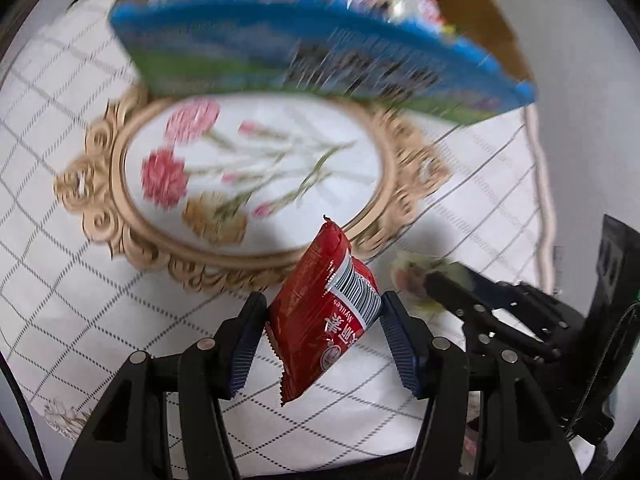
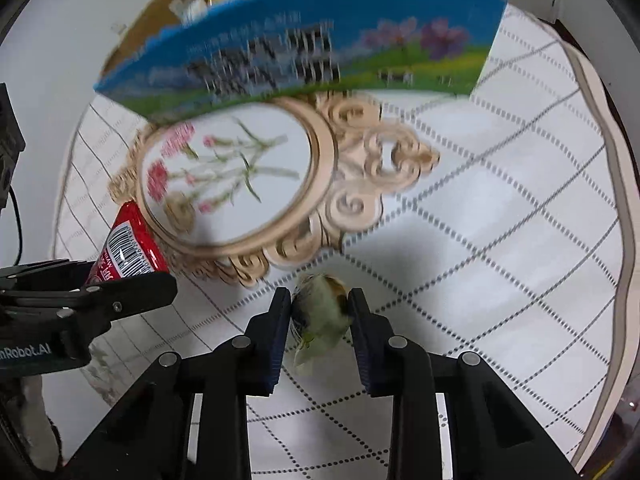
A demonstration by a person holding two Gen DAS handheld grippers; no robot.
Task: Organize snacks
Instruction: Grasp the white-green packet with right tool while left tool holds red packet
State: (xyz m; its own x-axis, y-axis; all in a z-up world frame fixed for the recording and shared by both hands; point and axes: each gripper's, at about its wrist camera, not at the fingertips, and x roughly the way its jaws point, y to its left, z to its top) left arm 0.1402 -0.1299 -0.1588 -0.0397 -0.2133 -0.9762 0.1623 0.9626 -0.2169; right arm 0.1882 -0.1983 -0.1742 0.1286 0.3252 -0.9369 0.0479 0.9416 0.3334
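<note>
Paired wrist views over a counter (image 1: 80, 272) covered by a white cloth with a grey diamond grid. The left gripper (image 1: 324, 328) is closed on a red snack packet (image 1: 320, 320) bearing a barcode; both blue ribbed pads press its sides, and the packet stands clear above the cloth with its crimped end pointing away from the camera. The right gripper (image 2: 320, 320) is clamped on a small pale green-and-yellow wrapped snack (image 2: 322, 316), squeezed narrow between its 2 pads and likewise held above the cloth. Each gripper appears in the other's view, placing the 2 side by side: the red packet at lower left in the right wrist view, the pale snack at right in the left wrist view. Beyond them lies an oval gold scroll-framed tray (image 1: 100, 184) printed with pink carnations. Behind the tray stands a blue carton (image 2: 280, 56) with a green meadow print, its lettering blurred; assorted packets show inside it.
</note>
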